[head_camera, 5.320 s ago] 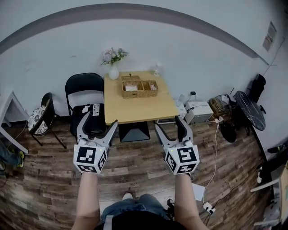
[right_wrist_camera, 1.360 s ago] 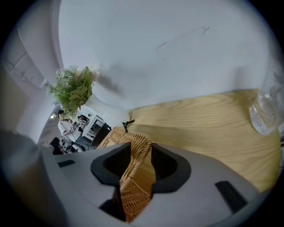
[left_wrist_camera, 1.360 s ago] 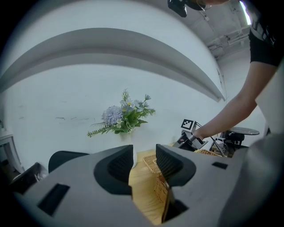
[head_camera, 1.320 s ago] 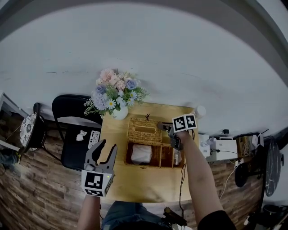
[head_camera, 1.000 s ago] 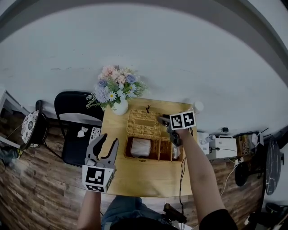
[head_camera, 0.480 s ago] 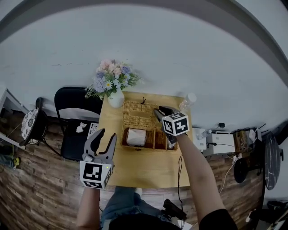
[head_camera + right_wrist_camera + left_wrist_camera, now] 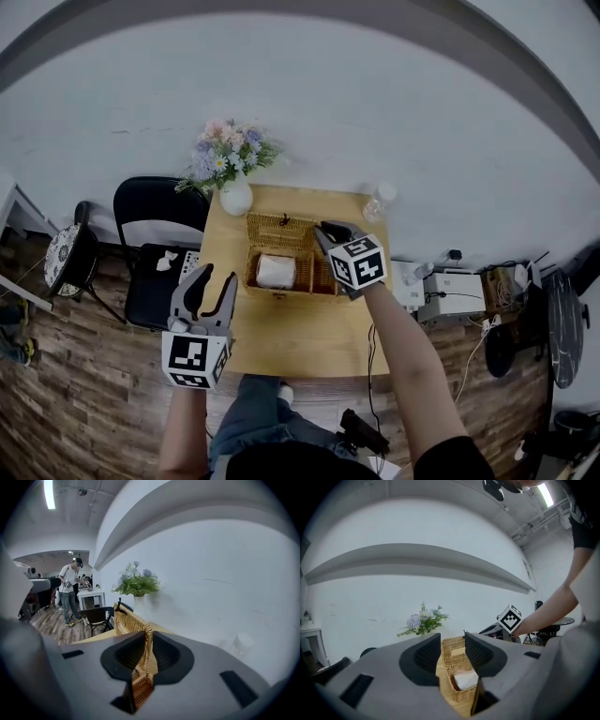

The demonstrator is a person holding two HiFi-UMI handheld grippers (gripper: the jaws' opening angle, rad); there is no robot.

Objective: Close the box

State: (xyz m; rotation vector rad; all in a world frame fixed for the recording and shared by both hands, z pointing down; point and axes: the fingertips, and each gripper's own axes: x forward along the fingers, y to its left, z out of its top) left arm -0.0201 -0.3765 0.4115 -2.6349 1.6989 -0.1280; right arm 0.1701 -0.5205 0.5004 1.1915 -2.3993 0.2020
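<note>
Box [image 7: 281,274] sits on the wooden surface [image 7: 281,337], lid [image 7: 279,231] upright, my right fingers [image 7: 330,231] at its end. Left fingers [image 7: 424,660] stand apart, empty, facing the box. Right fingers [image 7: 168,660] are closing on the lid's rim, touching it.

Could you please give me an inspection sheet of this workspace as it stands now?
Surface: wooden table, mostly bare in front.
Job's things: wicker box, lid standing open; white item in left compartment.
Clutter: vase of flowers, bottle at back.
Grippers: left gripper jaws apart, empty, near table's left edge; right gripper jaws closing on lid's edge.
Cables: thin cable beside table's right side.
Surroundings: black chair left, white device on floor right.
</note>
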